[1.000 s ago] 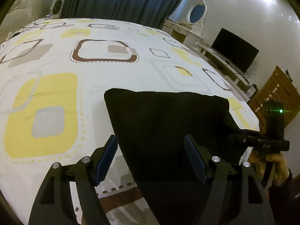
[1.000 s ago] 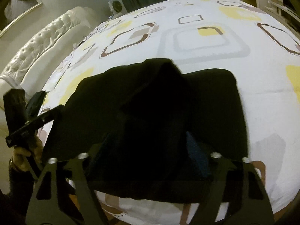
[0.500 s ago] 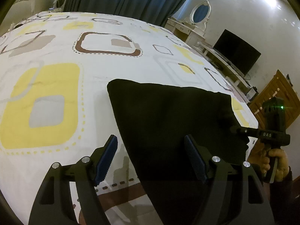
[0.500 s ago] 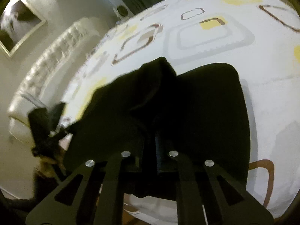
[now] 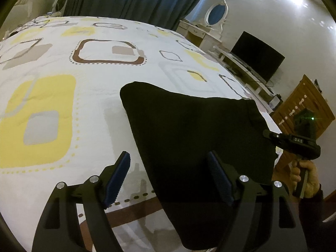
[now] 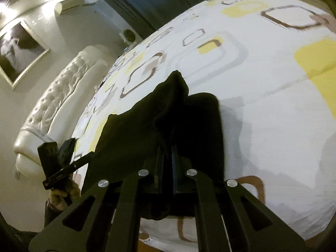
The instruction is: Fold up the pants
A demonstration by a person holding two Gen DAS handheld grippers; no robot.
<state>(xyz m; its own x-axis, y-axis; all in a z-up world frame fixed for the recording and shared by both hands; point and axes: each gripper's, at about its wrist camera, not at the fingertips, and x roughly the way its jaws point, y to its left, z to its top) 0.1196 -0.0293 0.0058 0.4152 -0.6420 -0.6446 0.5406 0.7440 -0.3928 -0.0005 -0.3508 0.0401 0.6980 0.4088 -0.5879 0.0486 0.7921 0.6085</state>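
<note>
Black pants (image 5: 189, 130) lie folded on the bed near its front edge. My left gripper (image 5: 168, 176) hovers open over their near left edge; the blue pads (image 5: 117, 174) touch no cloth. In the left wrist view my right gripper (image 5: 273, 136), held by a hand, meets the pants' right edge. In its own view the right gripper (image 6: 167, 147) is shut on a bunched ridge of the pants (image 6: 174, 96), which rises in a peak ahead of the fingertips. The left gripper (image 6: 61, 159) shows at the pants' far side.
The bedspread (image 5: 63, 96) is white with yellow, grey and brown squares. A padded white headboard (image 6: 54, 96) runs along one side. A TV (image 5: 258, 56) on a low stand, a dresser with an oval mirror (image 5: 216, 13) and a wooden cabinet (image 5: 302, 105) stand beyond the bed.
The right gripper's jaws closed on the pants' bunched cloth, then it rolled and shifted sideways, pulling the fabric up into a ridge. The left gripper stayed open and nearly still.
</note>
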